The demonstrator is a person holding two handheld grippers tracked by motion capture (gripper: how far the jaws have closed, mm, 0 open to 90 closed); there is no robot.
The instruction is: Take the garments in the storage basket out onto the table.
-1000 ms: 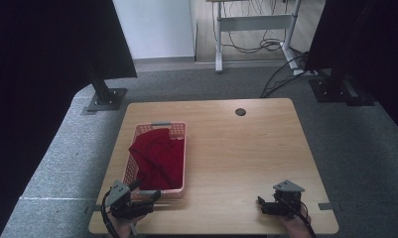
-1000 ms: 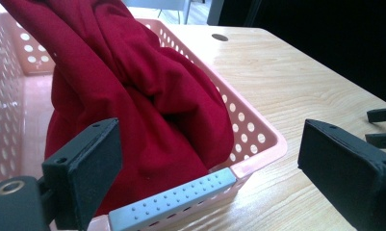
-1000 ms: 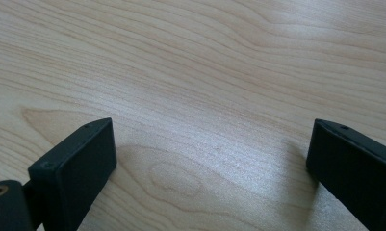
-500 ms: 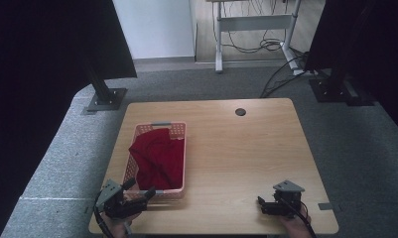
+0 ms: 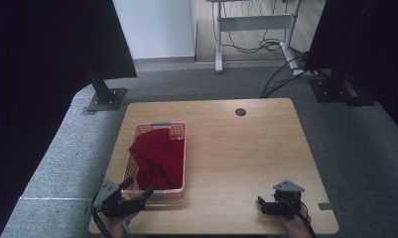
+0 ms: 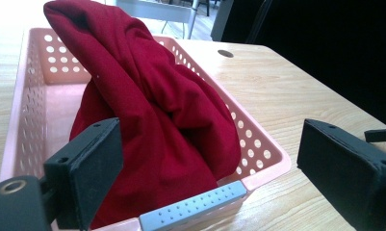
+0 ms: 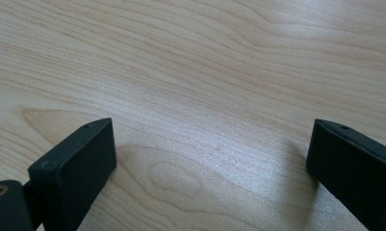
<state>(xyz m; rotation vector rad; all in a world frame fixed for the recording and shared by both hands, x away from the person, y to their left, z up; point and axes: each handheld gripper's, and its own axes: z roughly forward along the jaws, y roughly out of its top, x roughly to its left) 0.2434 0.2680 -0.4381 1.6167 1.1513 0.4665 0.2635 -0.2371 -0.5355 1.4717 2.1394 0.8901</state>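
A pink perforated basket [image 5: 183, 153] stands on the left half of the wooden table [image 5: 236, 158], and a crumpled red cloth [image 5: 154, 157] is piled inside it. My left gripper [image 5: 137, 187] is open at the basket's near end, level with its rim. In the left gripper view the left gripper [image 6: 210, 139] spreads wide before the red cloth [image 6: 152, 120], the basket [image 6: 267, 161] and its grey handle [image 6: 195, 204]. My right gripper [image 5: 261, 204] rests open near the table's front right. In its own view the right gripper [image 7: 210, 130] holds nothing over bare wood.
A round cable hole [image 5: 240, 111] sits near the table's far edge. Black stands on base plates [image 5: 104, 96] [image 5: 335, 89] flank the far corners on grey carpet. A desk frame with cables [image 5: 256, 29] is beyond.
My left gripper has shifted slightly left at the basket's near end. The right gripper, basket and cloth have not moved.
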